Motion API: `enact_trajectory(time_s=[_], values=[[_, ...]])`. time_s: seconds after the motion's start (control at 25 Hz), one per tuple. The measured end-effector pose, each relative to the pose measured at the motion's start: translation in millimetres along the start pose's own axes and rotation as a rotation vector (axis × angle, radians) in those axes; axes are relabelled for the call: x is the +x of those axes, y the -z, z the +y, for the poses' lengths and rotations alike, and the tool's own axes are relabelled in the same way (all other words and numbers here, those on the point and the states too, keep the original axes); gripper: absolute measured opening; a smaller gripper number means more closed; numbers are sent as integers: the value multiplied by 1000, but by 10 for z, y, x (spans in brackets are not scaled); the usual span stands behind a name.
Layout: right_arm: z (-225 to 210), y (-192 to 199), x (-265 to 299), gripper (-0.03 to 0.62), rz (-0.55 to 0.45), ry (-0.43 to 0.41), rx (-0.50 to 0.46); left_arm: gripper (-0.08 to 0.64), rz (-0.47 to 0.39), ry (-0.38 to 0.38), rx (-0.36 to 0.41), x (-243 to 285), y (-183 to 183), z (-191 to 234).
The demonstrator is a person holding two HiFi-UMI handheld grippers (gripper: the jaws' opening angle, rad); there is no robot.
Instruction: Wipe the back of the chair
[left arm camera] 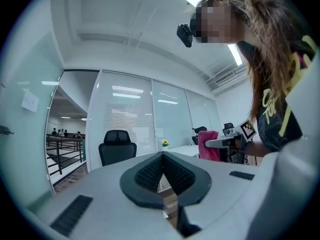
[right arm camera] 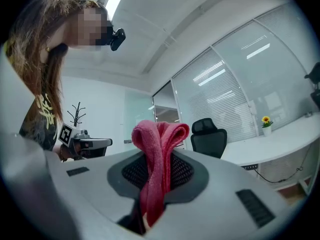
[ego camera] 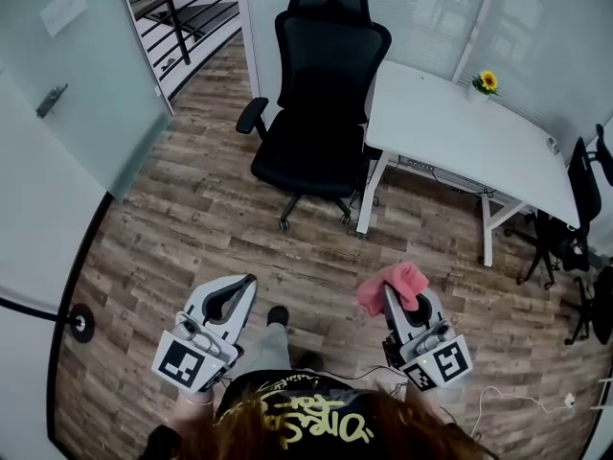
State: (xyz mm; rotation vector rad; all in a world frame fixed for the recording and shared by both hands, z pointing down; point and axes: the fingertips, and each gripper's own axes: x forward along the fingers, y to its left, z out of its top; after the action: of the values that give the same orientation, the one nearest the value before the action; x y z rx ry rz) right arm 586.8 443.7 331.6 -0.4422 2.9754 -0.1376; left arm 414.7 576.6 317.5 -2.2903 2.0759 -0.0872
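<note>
Your right gripper (ego camera: pixel 397 300) is clamped on a folded pink cloth (ego camera: pixel 392 286), which bunches up above the jaws. Your left gripper (ego camera: pixel 236 295) is closed on nothing. Wiping looks not yet begun: the chair (ego camera: pixel 326 84) stands well ahead of you across the floor, just beside the white desk (ego camera: pixel 460 132), untouched. It's black, with a high back and a headrest, and its seat faces you, so you'll likely need to get behind it

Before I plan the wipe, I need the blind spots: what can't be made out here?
Office chair, rear face: hidden behind its front in every view.
Pink cloth, lower end: right gripper view, buried between the jaws.
People beyond the railing: left gripper view, too small.
</note>
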Motion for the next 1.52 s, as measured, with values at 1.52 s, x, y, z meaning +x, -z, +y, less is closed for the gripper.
enact_trajectory(time_s=[1.52], values=[[-208,-40,2194,66,-3,146,-88,-6,-86,193,-29,1129,105,2182]])
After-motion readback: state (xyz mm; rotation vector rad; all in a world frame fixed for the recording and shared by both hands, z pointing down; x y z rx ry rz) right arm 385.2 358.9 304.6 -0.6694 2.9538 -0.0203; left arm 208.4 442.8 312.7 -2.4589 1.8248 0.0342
